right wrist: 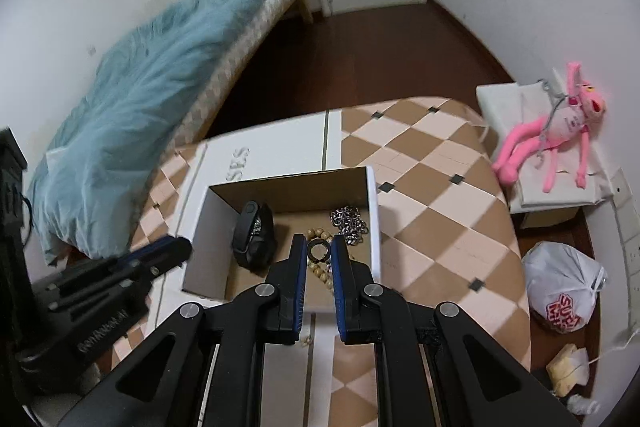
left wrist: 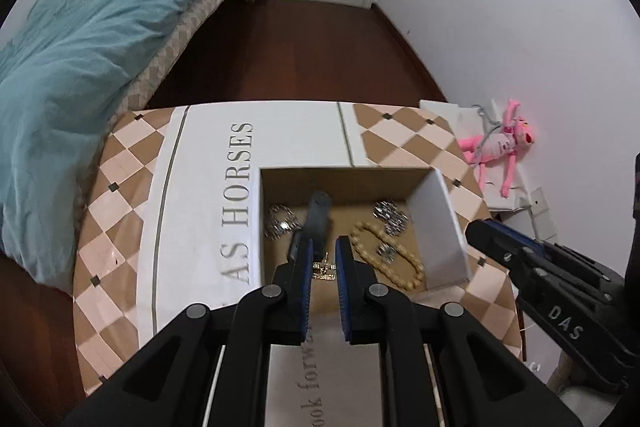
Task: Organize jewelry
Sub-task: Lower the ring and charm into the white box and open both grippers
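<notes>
An open cardboard box (left wrist: 438,223) (right wrist: 200,231) stands on a checkered table. Inside lie a black wristband (left wrist: 316,219) (right wrist: 252,235), silver chains (left wrist: 390,215) (right wrist: 348,221), a wooden bead bracelet (left wrist: 400,259) (right wrist: 318,235) and other silver pieces (left wrist: 282,223). My left gripper (left wrist: 323,269) is shut on a small gold pendant (left wrist: 325,269) above the box's near side. My right gripper (right wrist: 318,253) is shut on a dark ring (right wrist: 318,251) over the box. The right gripper also shows in the left wrist view (left wrist: 480,233), beside the box's right wall. The left gripper shows in the right wrist view (right wrist: 176,249).
The table (right wrist: 440,195) has a white runner with lettering (left wrist: 240,187). A bed with a blue duvet (left wrist: 80,67) stands left. A pink plush toy (right wrist: 560,131) lies on a white box right. A white plastic bag (right wrist: 564,291) sits on the floor.
</notes>
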{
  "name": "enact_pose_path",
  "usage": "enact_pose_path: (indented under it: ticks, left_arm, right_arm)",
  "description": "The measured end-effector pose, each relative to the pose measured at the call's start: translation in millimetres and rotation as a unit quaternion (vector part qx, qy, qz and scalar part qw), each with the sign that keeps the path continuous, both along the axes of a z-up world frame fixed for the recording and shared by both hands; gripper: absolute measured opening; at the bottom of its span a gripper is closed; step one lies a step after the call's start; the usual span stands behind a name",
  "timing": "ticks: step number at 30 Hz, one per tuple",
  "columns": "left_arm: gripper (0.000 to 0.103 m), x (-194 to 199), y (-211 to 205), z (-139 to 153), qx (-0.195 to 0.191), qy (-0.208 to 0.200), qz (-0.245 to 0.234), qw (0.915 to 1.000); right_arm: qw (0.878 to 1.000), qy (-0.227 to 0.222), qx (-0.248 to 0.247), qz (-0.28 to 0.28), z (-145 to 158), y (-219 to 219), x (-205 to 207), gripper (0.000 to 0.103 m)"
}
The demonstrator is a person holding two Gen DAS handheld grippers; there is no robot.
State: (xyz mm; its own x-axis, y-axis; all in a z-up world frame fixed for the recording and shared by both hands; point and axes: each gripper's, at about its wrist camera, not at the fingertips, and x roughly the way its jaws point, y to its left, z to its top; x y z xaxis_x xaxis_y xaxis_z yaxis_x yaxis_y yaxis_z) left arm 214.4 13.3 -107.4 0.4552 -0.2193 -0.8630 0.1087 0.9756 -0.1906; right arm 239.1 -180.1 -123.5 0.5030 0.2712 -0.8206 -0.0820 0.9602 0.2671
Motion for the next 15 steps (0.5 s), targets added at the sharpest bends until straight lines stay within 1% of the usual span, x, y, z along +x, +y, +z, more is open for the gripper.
enact_pose_path:
  ticks: [2,4,6,7,9,10,11,12,13,14,15]
  left_arm:
    - [0.009,17,3,-4,0.007,0.023,0.002,0.9997]
    - [0.01,28,5,-5,0.013,0.036,0.011,0.9992]
    - [0.011,37,8,-7,0.03,0.046,0.023,0.9982]
    - [0.011,42,10,-7,0.03,0.051,0.026,0.9979]
    - [0.014,46,12,-5,0.04,0.052,0.032,0.9974]
    - [0.021,47,12,-5,0.049,0.052,0.035,0.9968]
    - [0.039,47,13,-4,0.056,0.052,0.039,0.9963]
    - [0.053,48,14,-3,0.064,0.049,0.044,0.9957]
    - [0.075,47,15,-2,0.07,0.044,0.048,0.9954]
    - [0.077,47,17,0,0.071,0.038,0.049,0.9956]
    - [0.077,45,18,1,0.073,0.033,0.051,0.9955]
  right_arm:
    - [1.0,0.026,-0.008,0.013,-7,5,18,0.013]
    - [0.998,0.05,-0.017,0.019,-12,8,33,0.013]
    - [0.997,0.074,-0.022,0.022,-18,10,45,0.014]
    - [0.996,0.082,-0.024,0.024,-20,11,49,0.014]
    - [0.995,0.095,-0.031,0.026,-22,11,56,0.018]
    - [0.994,0.097,-0.033,0.026,-21,11,56,0.029]
    - [0.994,0.099,-0.031,0.025,-20,9,57,0.039]
    - [0.994,0.099,-0.035,0.023,-18,8,57,0.041]
    - [0.994,0.099,-0.038,0.022,-17,7,58,0.043]
    - [0.994,0.098,-0.04,0.021,-15,6,58,0.043]
    - [0.994,0.097,-0.045,0.019,-14,5,57,0.043]
